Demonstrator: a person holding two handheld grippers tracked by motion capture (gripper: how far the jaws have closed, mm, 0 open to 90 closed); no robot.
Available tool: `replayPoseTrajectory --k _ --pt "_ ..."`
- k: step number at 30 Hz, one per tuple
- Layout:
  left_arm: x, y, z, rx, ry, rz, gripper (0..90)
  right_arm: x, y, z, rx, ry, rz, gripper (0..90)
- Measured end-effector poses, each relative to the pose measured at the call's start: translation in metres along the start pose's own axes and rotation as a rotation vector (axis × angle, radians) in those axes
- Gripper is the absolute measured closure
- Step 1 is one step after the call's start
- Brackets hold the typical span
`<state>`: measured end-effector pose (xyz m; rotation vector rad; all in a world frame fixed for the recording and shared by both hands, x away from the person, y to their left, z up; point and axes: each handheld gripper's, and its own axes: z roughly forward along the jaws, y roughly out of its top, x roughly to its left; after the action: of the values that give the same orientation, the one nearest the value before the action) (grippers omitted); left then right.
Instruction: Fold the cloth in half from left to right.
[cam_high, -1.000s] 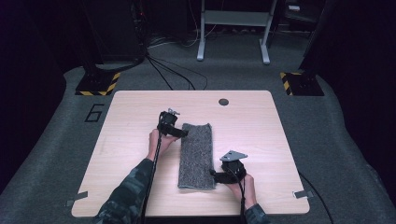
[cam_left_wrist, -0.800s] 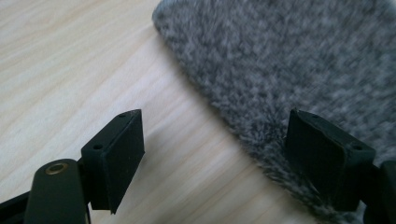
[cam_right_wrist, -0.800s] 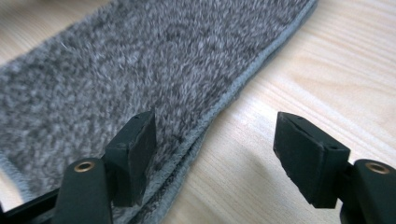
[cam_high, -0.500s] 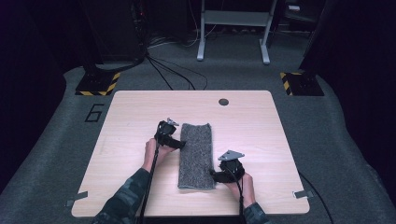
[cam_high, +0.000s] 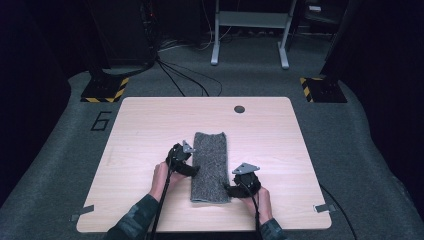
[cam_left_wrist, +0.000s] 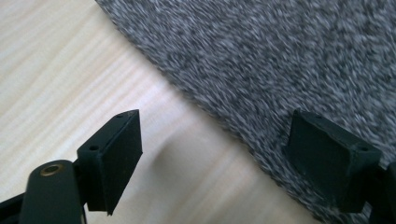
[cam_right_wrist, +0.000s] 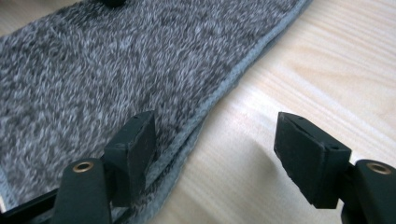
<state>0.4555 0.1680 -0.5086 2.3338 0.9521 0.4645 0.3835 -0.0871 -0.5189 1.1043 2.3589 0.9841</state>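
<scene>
Change noted: the left gripper (cam_high: 189, 161) has travelled along the left long edge of the grey cloth (cam_high: 210, 167), from near the cloth's far left corner a second ago to about the middle of that edge now. The right gripper (cam_high: 231, 189) has kept its station at the cloth's right edge, close to the near right corner. The cloth itself lies as it did, with no visible shift.

Gripper state: in the left gripper view the jaws stand wide apart, one pad (cam_left_wrist: 116, 154) over bare wood and the other over the cloth (cam_left_wrist: 261, 60), so the cloth edge runs between them; nothing is pinched. In the right gripper view the jaws are likewise apart, one pad (cam_right_wrist: 135, 149) over the cloth's hemmed border (cam_right_wrist: 219, 98) and the other over the wood. No grip is evident; whether the pads touch the cloth cannot be told.

Judgement: both grippers now straddle opposite long edges, which suggests the person is lining up for a fresh hold, probably to fold the cloth again or move it.

Orientation: the cloth is a narrow folded strip lying flat on the table (cam_high: 140, 130). Its long axis runs from the person's side towards the table's far edge, its far short end pointing roughly at the dark round hole (cam_high: 239, 109) in the tabletop.
</scene>
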Motion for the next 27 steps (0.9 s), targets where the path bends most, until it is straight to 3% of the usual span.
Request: replayPoseTrajectory --k 1,8,10,15,18,23,27 --pt "-0.001 -0.002 0.0 -0.01 0.013 0.004 18.1 0.001 -0.001 0.0 0.008 0.001 0.007 29.3" --pt "-0.006 -0.011 -0.005 -0.023 0.003 0.002 18.0 0.004 -0.007 -0.003 -0.002 0.002 0.024 29.3" --pt "-0.007 -0.013 -0.006 -0.024 -0.002 -0.003 17.8 0.003 -0.008 -0.004 0.003 0.008 0.0 29.3" --pt "-0.005 -0.017 -0.013 -0.055 -0.009 -0.028 15.7 -0.001 -0.011 -0.011 -0.025 0.03 0.019 29.0" --pt "-0.005 -0.022 -0.026 -0.087 -0.027 -0.048 15.6 -0.004 -0.011 -0.017 -0.049 0.032 0.039 29.0" --pt "-0.005 -0.03 -0.037 -0.106 -0.028 -0.051 15.4 -0.01 -0.009 -0.026 -0.078 0.04 0.053 28.8" --pt "0.003 -0.036 -0.041 -0.114 -0.051 -0.099 15.3 -0.016 -0.003 -0.03 -0.09 0.044 0.072 28.8"
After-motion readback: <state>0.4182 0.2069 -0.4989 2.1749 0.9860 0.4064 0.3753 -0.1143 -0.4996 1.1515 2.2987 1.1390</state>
